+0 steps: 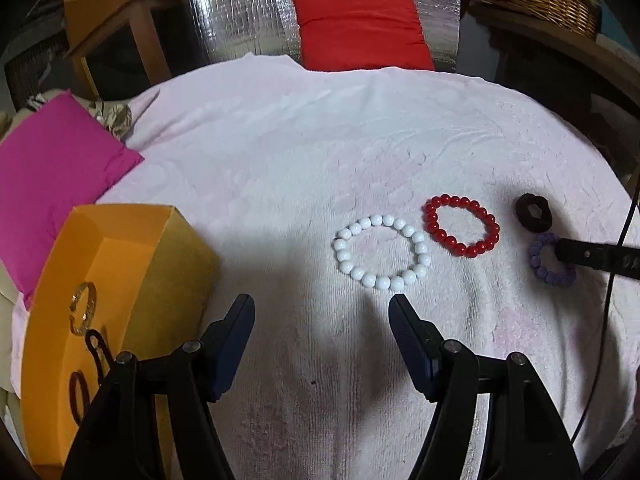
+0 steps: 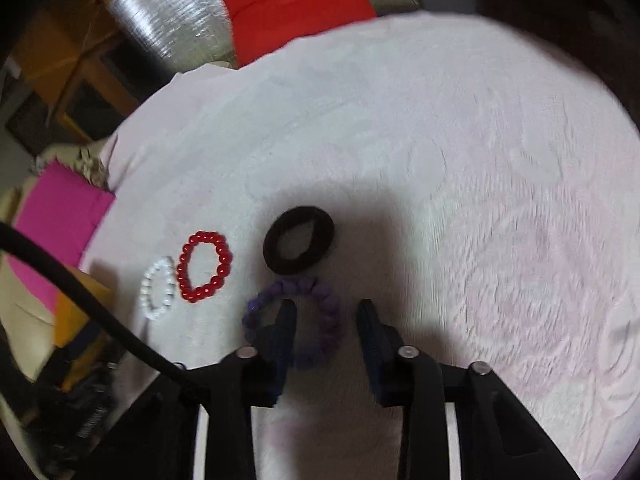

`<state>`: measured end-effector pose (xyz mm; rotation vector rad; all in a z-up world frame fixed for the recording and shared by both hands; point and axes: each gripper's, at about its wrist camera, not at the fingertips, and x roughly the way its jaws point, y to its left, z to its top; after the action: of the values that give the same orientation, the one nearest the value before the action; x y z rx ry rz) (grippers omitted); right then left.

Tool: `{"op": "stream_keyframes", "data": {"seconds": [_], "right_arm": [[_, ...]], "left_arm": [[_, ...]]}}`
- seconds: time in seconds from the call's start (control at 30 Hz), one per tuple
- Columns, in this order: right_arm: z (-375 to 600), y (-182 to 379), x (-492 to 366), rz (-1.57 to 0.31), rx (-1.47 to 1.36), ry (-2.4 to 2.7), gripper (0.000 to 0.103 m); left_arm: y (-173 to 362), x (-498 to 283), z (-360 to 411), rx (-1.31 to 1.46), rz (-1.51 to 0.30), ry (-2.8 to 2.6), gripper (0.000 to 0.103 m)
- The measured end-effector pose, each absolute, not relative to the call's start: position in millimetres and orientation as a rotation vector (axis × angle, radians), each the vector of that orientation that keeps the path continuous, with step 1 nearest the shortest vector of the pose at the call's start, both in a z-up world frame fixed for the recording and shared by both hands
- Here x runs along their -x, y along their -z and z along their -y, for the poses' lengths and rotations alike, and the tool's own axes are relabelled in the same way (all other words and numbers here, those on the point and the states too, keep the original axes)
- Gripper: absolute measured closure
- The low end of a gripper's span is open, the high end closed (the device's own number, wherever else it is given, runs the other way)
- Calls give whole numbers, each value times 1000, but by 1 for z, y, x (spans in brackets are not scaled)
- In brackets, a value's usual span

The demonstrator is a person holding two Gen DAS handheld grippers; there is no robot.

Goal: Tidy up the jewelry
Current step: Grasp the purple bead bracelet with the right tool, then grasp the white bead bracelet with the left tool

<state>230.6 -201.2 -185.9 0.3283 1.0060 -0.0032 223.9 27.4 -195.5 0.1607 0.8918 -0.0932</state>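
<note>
Three bead bracelets on the pink towel (image 1: 280, 152): white bead bracelet (image 1: 381, 251), red bead bracelet (image 1: 461, 225), purple bead bracelet (image 2: 296, 322); one black scrunchie (image 2: 299, 245).

My right gripper (image 2: 327, 308), open, straddles the purple one's rim at lower centre.

Left gripper (image 1: 322, 306) open, empty.

Only the left view shows the orange box (image 1: 132, 264), lower left, holding three small pieces.

Two close downward views, shared towel (image 1: 320, 160)
</note>
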Motion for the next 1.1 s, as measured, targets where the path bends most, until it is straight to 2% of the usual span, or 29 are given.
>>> {"op": "stream_keyframes", "data": {"seconds": [0.03, 0.1, 0.77, 0.8, 0.87, 0.9, 0.93, 0.97, 1.03, 1.1], "right_arm": [[200, 186, -231, -1003, -306, 7, 85], [196, 186, -229, -995, -257, 31, 92], [225, 173, -209, -981, -355, 5, 92], [224, 174, -211, -986, -358, 2, 92], [223, 175, -212, -989, -360, -2, 92], [223, 175, -212, -988, -358, -3, 92], [222, 175, -212, -986, -356, -5, 92], [222, 175, -212, -983, -357, -8, 92], [220, 174, -213, -973, -361, -17, 92], [219, 171, -212, -957, -369, -36, 92]], "left_arm": [[196, -225, -28, -152, -895, 97, 33], [197, -226, -27, -140, -899, 108, 33], [221, -258, -8, 33, -943, 231, 33], [222, -258, -8, 38, -938, 230, 35], [222, -259, -7, 29, -927, 223, 55], [221, -259, -7, 28, -921, 225, 61], [220, -261, -7, 31, -918, 230, 73], [219, -262, -6, 34, -916, 239, 82], [219, -261, -6, 41, -914, 249, 84], [218, -260, -7, 45, -908, 261, 92]]}}
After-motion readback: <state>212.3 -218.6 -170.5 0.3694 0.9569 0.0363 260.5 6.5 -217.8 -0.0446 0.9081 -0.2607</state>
